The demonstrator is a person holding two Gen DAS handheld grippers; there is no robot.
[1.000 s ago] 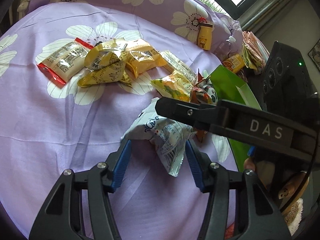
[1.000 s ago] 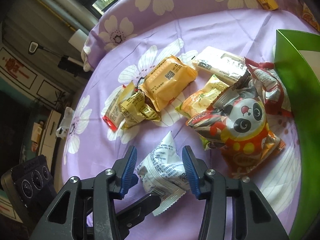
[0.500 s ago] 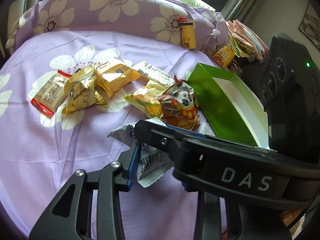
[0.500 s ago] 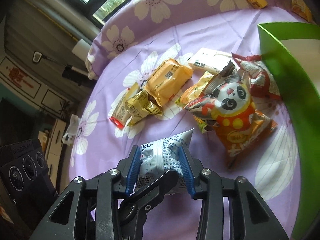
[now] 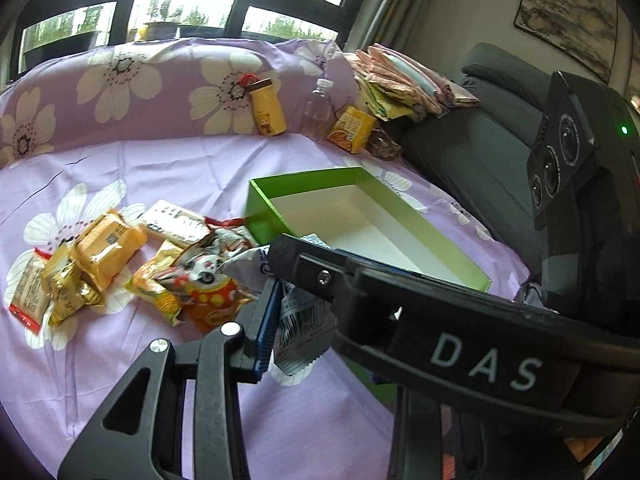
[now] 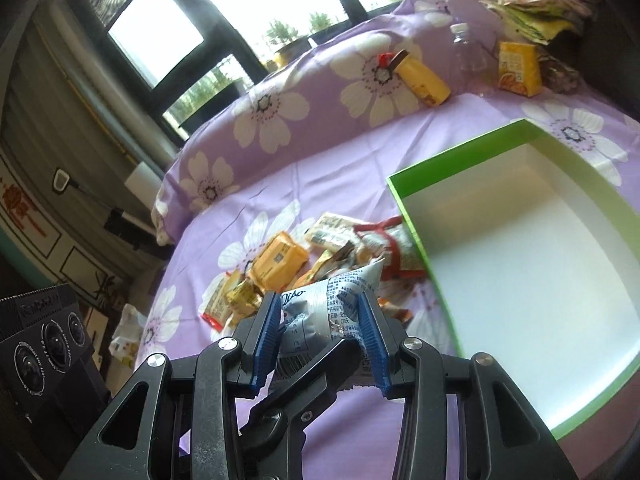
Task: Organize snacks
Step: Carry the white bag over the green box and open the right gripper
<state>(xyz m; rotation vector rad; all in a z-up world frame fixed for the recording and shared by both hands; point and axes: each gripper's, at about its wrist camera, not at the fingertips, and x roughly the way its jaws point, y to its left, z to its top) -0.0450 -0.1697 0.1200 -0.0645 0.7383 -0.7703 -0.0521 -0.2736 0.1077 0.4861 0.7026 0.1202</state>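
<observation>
We pinch the crinkly white foil snack packet (image 6: 320, 312) between both the right gripper (image 6: 322, 336) and left gripper (image 5: 298, 316), sharing its slack above the empty green cardboard box (image 6: 412, 216).

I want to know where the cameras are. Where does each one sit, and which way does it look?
Left wrist view: sits on the left hand-held gripper, looking down along its fingers at the snack pile and green box; the right gripper's arm crosses in front.
Right wrist view: sits on the right hand-held gripper, looking at the same box; its fingers pinch the white packet.
Both show packet, box, pile and yellow bottle.
</observation>
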